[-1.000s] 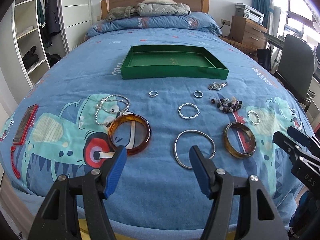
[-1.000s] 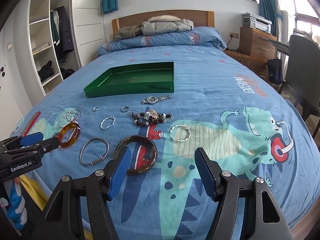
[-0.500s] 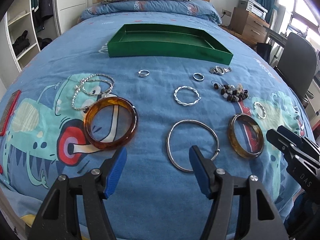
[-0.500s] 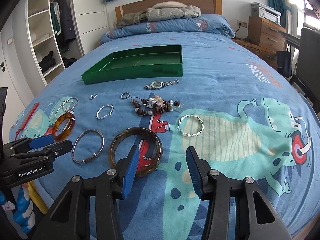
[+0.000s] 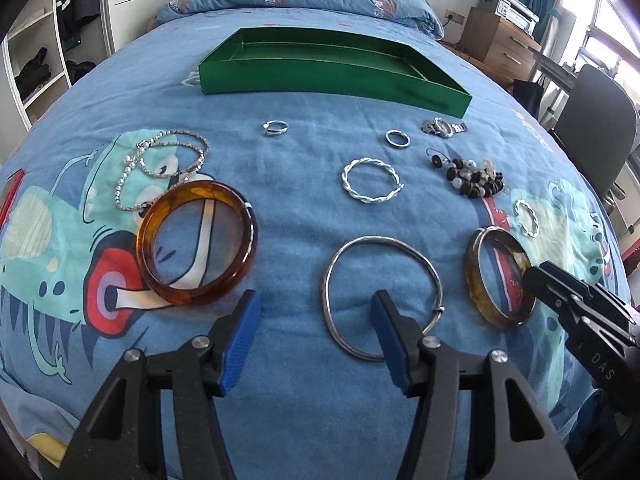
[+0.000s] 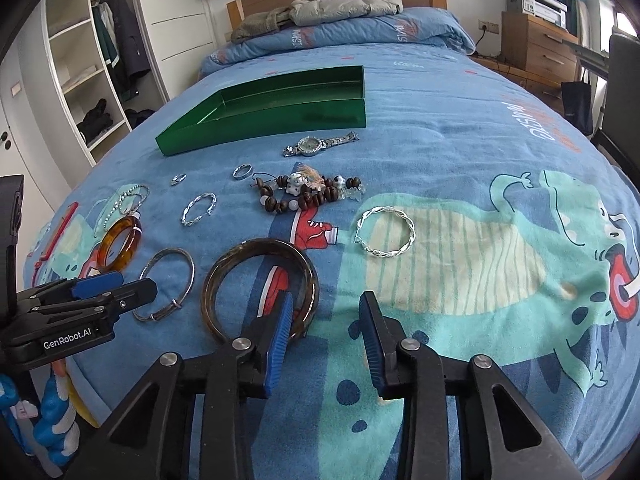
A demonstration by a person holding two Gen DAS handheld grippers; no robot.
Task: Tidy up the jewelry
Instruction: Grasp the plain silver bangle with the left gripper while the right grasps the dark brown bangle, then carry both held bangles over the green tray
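Note:
Jewelry lies spread on a blue bedspread in front of a green tray (image 5: 332, 76). My left gripper (image 5: 316, 300) hangs low over the thin silver bangle (image 5: 384, 240). Its jaws are closing, its right finger stands inside the ring, and the bangle's left rim lies between the pads, untouched. An amber bangle (image 5: 192, 189) lies just to the left. My right gripper (image 6: 326, 300) is closing around the right rim of the dark brown bangle (image 6: 264, 245), its left finger inside the ring, with no pad pressing. The right gripper's tip (image 5: 536, 276) also shows over that bangle.
Two twisted silver bracelets (image 5: 370, 180) (image 6: 386, 232), two small rings (image 5: 276, 127) (image 5: 397, 138), a watch (image 6: 316, 145), a bead bracelet (image 6: 308, 194) and chain bracelets (image 5: 168, 160) lie between me and the tray. A chair (image 5: 592, 132) and dresser (image 5: 500, 40) stand right of the bed, open shelves to the left.
Both grippers have come down and forward toward the bangles. The right jaws have narrowed a lot, the left jaws a little. Each now has one finger inside a bangle.

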